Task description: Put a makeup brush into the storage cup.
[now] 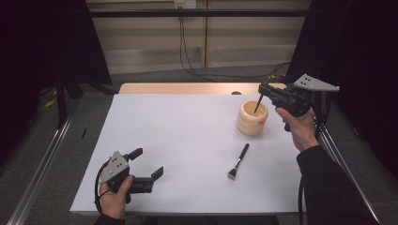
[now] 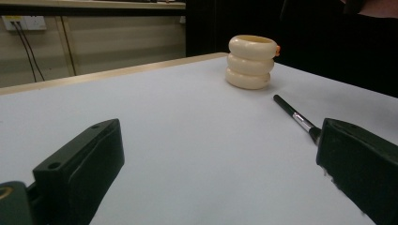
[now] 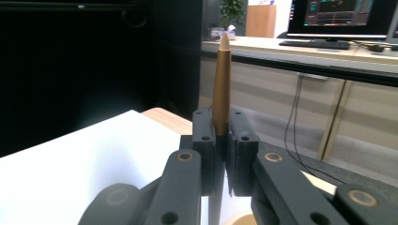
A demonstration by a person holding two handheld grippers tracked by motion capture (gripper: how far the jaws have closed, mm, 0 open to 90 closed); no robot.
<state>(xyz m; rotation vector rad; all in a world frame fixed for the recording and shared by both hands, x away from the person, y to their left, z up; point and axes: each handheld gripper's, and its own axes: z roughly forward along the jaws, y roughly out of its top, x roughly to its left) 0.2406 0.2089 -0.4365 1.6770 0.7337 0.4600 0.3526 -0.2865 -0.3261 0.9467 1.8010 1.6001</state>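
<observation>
**Right claw clamps a slim brush above the cream holder**

Right claw (image 1: 263, 90) is clenched on a thin stick-like brush (image 1: 257, 106) at the far right of the counter (image 1: 178, 140). From the high view the dark shaft slants down from the jaws into the mouth of the cream ribbed holder (image 1: 252, 118), which stands just below and beside the claw. In the right gripper view the two black jaws press together on a bronze-coloured, pointed handle (image 3: 221, 84) that rises straight up between them; the rim of the holder (image 3: 239, 219) peeks in at the bottom edge. The person's right hand (image 1: 300, 131) grips the tool's body, with the grey three-cornered plate on top.

Outward from there, a small orange tab sits on the holder's side. A second brush, a black makeup brush (image 1: 238, 161) with a silver ferrule and a flat bristle head, lies on the white counter near the holder, apart from it, its bristles pointing toward the person.

Left claw (image 1: 148, 164) rests at the near left of the counter, held in the left hand (image 1: 115, 192), its jaws spread wide with nothing between them. In the left gripper view the holder (image 2: 251, 62) shows as three stacked rings, standing upright, and the lying brush (image 2: 295, 117) stretches toward the right-hand jaw, well clear of the pot.
</observation>
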